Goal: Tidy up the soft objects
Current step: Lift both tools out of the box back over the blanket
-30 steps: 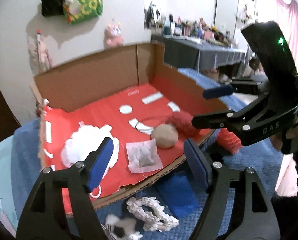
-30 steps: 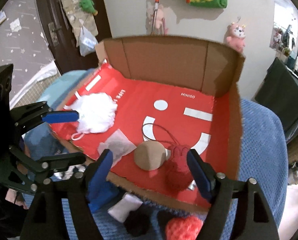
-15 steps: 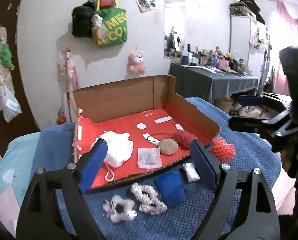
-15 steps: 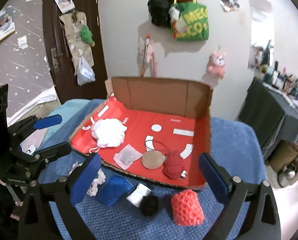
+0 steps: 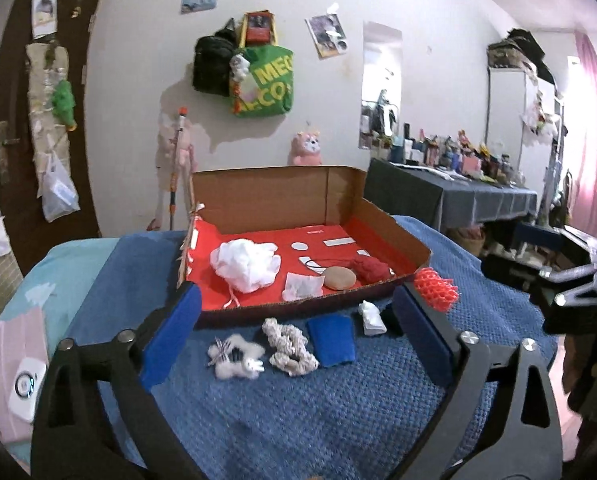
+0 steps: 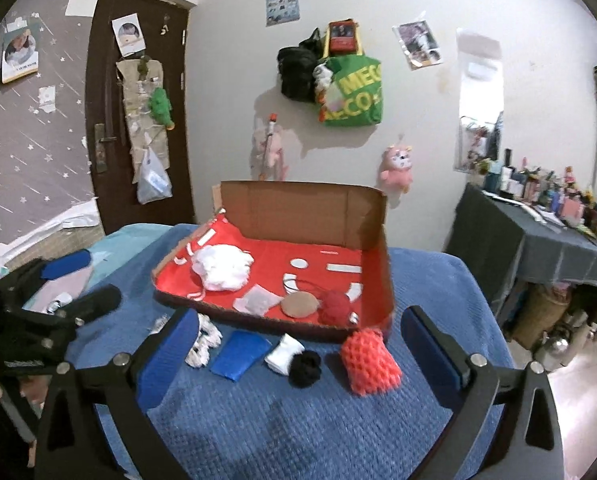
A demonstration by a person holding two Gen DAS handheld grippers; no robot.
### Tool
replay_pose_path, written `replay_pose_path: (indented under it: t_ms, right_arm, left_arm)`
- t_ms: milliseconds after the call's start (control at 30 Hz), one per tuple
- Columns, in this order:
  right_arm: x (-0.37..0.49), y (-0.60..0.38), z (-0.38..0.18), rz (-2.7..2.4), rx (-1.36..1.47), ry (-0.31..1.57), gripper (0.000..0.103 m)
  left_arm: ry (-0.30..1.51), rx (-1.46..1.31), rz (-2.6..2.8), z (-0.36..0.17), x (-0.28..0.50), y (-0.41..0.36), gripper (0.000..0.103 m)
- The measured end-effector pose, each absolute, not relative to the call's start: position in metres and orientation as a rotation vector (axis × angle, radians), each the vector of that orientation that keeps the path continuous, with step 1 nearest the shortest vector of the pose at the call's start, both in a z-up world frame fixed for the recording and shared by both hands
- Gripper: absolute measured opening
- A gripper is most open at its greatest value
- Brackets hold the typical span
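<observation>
A red-lined cardboard box [image 5: 258, 204] [image 6: 374, 276] lies on a blue blanket and holds a white puff [image 5: 245, 265] [image 6: 220, 268], a tan pad [image 5: 339, 278] [image 6: 299, 305], a red yarn piece [image 5: 372, 269] [image 6: 335, 307] and a clear sachet [image 5: 302, 286] [image 6: 258, 300]. In front lie a fluffy white piece [image 5: 234, 360], a cream scrunchie [image 5: 288, 346] [image 6: 204, 340], a blue cloth [image 5: 331, 340] [image 6: 240, 354], a small white pillow [image 5: 371, 312] [image 6: 284, 354], a black pom [image 6: 305, 368] and a red mesh piece [image 5: 436, 290] [image 6: 370, 360]. My left gripper [image 5: 294, 336] and right gripper [image 6: 302, 364] are open, empty, above the blanket's near side.
The blue blanket [image 5: 318, 412] [image 6: 298, 424] covers the table. A pink cloth with a white device [image 5: 16, 364] lies at the left edge. A dark table with bottles [image 5: 458, 196] [image 6: 546, 236] stands at the right. A door [image 6: 134, 120] and hung bags [image 6: 350, 92] are behind.
Both grippers have pulled back and up from the box. The whole box and the row of soft items in front of it have come into view. Both jaws stay open.
</observation>
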State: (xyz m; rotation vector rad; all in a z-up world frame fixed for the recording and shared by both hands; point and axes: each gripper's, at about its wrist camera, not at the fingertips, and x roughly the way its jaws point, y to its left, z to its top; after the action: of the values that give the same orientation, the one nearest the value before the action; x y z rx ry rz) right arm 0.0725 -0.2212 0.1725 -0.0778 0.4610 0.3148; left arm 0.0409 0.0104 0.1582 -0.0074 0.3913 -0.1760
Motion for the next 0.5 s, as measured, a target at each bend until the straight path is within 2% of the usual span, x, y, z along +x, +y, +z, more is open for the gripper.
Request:
replay_pose_path:
  t_ms: [300,500]
  right_arm:
    - [0.046,-0.219,0.115,0.215,-0.061,0.398,0.103]
    - [0.047,-0.219,0.074,0.180,-0.025,0.448,0.103]
  left_arm:
    - [0.424,-0.015,-0.101,0.100,0.033,0.003,0.101]
    - [0.478,-0.023,-0.086,0.064,0.034,-0.003,0.101]
